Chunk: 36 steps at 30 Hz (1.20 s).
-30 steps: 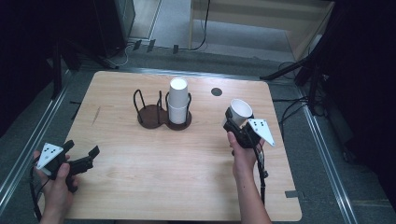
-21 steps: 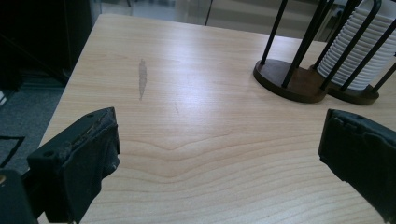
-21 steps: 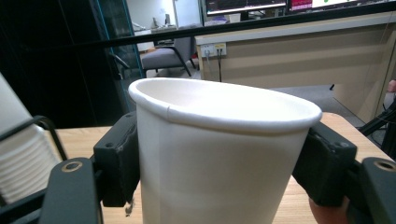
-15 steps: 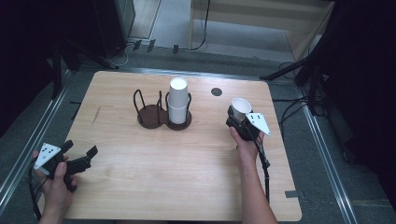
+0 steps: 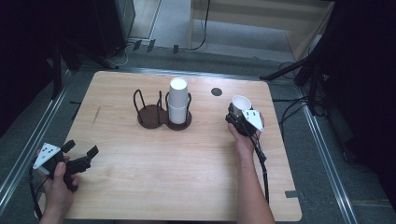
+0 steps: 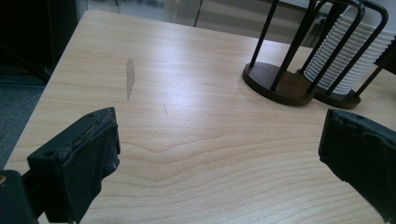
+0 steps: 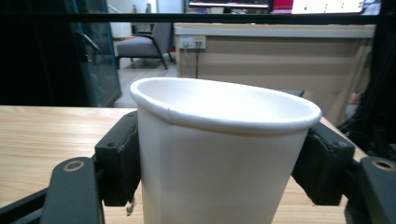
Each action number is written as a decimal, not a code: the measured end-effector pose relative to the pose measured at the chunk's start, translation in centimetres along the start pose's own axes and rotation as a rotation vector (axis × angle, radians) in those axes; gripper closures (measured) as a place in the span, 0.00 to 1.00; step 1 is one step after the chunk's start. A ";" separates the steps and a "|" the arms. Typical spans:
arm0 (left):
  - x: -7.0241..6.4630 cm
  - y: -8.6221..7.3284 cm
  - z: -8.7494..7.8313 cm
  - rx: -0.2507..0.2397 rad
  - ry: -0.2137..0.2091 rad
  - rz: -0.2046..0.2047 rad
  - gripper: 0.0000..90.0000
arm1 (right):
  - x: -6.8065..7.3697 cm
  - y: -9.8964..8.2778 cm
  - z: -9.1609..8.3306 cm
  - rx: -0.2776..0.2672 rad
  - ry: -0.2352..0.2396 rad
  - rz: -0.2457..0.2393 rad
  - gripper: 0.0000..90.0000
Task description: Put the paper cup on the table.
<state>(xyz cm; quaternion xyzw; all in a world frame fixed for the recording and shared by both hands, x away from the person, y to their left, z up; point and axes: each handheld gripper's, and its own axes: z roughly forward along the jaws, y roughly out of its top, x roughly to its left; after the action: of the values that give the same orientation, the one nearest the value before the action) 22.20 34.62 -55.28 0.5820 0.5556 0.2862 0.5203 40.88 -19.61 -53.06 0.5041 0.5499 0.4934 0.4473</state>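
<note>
Right gripper jaws clamp white paper cup; left gripper jaws spread, nothing between.

Grey floor beyond the wooden table, cables trailing across it, pale wood counter at the back — grey chair upper left, dark surroundings either side.

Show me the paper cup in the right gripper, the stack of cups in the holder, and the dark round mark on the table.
paper cup (image 7: 219, 158), right gripper view, front wall.
stack of cups (image 5: 178, 95), high view, side of the top cup.
dark round mark (image 5: 216, 92), high view, its centre.
</note>
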 end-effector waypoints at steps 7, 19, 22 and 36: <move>0.0 0.0 0.1 -0.001 -0.006 -0.001 0.00 | -0.2 -0.3 1.2 0.062 -0.009 -0.027 0.29; 0.0 0.0 0.0 -0.002 -0.011 -0.001 0.00 | 0.0 -0.3 2.0 0.177 -0.018 -0.004 0.26; 0.1 0.0 0.0 -0.005 -0.016 -0.009 0.00 | 0.0 -0.3 1.8 0.192 -0.018 -0.007 0.25; 0.4 0.0 0.0 -0.006 -0.024 -0.031 0.00 | -0.3 0.2 0.8 0.240 0.055 0.036 0.00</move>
<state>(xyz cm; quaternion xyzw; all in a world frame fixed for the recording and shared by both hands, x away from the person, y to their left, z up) 22.26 34.98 -55.37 0.5751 0.5574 0.2727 0.5331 41.74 -19.84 -52.96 0.5501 0.6080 0.4455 0.3595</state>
